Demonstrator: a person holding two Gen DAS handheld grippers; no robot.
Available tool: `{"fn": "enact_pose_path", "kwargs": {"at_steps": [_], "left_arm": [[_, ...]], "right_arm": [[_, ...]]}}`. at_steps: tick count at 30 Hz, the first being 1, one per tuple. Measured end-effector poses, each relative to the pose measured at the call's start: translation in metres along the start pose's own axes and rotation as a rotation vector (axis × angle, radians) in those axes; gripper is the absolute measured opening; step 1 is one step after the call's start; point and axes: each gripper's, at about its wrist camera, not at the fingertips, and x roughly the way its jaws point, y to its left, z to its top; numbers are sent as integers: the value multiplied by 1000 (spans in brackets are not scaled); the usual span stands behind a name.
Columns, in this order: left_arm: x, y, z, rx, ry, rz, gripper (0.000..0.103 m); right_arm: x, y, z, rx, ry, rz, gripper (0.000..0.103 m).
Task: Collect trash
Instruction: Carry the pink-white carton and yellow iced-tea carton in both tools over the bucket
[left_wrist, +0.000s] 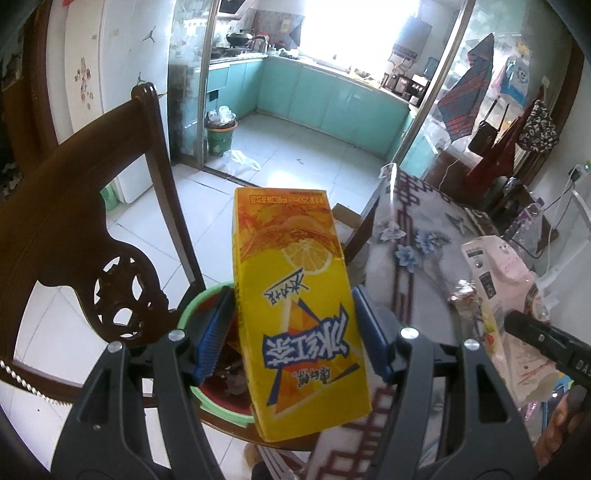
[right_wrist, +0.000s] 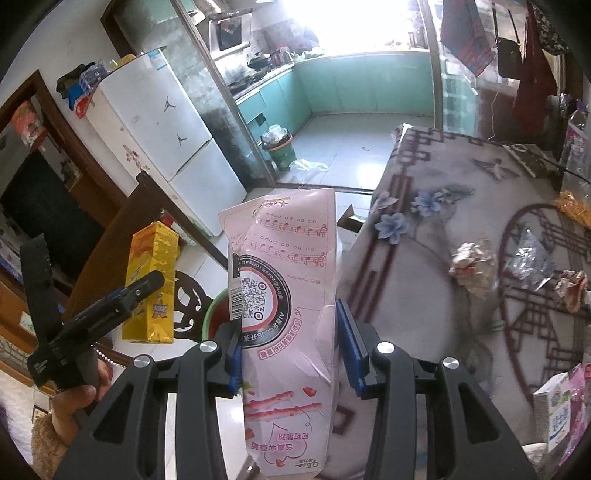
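We see the left gripper (left_wrist: 291, 328) clamped on a yellow tea carton (left_wrist: 295, 295), held over the red bin (left_wrist: 221, 391) at 7 o'clock beside the chair (left_wrist: 74, 221). The right gripper (right_wrist: 291, 347) grips a pink wrapper (right_wrist: 291, 295); crumpled scraps (right_wrist: 471, 262) lie on the table (right_wrist: 424, 295) at 3 o'clock.

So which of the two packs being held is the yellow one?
The tall tea carton with the lemon picture, held in the left tool. The other pack, in the right tool, is pink with music notes and a QR code.
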Motion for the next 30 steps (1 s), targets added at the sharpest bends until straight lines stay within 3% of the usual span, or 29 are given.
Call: {"fn": "enact_pose_path", "kwargs": {"at_steps": [22,30], "left_arm": [[60,39,10,12,107,4,63],[71,50,15,-5,118,19,63]], "right_arm": [[102,50,-3,-60,184,-2,41],[115,61,-1,-95,190,11,44]]}}
